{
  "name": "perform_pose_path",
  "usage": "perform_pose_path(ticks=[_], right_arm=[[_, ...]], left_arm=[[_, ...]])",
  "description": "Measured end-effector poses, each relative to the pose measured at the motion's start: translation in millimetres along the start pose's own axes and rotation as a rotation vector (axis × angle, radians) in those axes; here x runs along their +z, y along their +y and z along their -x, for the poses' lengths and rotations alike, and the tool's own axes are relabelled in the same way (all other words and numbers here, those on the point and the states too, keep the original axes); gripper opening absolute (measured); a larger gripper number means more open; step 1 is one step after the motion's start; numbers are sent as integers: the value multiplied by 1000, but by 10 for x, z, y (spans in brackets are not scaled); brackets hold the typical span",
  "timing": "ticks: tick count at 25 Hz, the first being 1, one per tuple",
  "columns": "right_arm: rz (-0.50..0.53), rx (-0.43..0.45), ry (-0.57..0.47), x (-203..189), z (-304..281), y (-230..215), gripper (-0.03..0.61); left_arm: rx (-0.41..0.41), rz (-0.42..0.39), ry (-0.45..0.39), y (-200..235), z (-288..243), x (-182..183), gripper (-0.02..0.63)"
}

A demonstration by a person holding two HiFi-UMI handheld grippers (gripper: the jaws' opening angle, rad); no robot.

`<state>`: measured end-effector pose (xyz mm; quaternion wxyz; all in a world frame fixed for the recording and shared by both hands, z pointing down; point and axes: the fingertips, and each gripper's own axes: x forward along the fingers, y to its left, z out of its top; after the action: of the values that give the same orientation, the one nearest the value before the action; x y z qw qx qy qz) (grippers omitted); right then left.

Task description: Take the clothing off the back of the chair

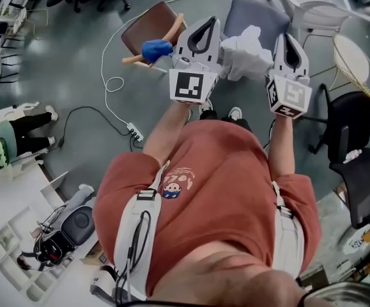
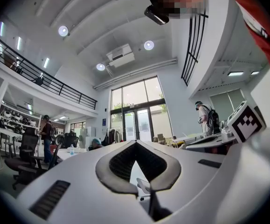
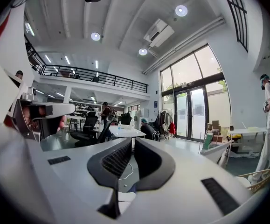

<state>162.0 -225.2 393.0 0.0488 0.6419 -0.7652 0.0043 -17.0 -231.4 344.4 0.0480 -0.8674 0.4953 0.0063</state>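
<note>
White clothing [image 1: 245, 55] bunched over the back of a grey-blue chair [image 1: 255, 15], straight ahead of the wearer and between the two tools in the head view. Heaped in folds rather than spread, so no clear long axis; one peak of cloth pointing up-frame toward the seat.

Left tool [image 1: 208, 22] raised just left of the cloth, jaws closed tip to tip with nothing between them. Right tool [image 1: 286, 38] just right of the cloth, likewise closed and empty.

Grey polished floor [image 1: 76, 56] below, crossed by a white cable [image 1: 111, 85], with a power strip [image 1: 134, 132] nearby. Brown chair [image 1: 147, 27] to the left, a blue object [image 1: 156, 48] at its near edge, too small to identify. Black office chairs [image 1: 347, 130] at the right edge.

Tall open hall in both gripper views: high glass doors [image 2: 137, 120], a railed balcony [image 2: 37, 76], round ceiling lights.

Side edges of the cloth and the chair's legs hidden behind the tools and the wearer's rust-red shirt [image 1: 223, 184]. Contact between either tool and the cloth impossible to judge.
</note>
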Motion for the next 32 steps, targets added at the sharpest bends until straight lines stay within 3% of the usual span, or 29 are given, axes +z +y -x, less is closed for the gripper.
perform_pose_path(ticks=[11,17,22,32], right_arm=[[69,83,231,-960,-80,281,51],[131,212,400,-1487,-109,538,238],[323,377,575,-1923,-132,762,317],[731,540,789,-2568,-251,872,345]], left_arm=[[6,36,75,21,112,-624,14],[0,60,109,27,156,-859,14],[2,63,58,62,120,-927,14],[15,81,84,130,94,-1109,14]])
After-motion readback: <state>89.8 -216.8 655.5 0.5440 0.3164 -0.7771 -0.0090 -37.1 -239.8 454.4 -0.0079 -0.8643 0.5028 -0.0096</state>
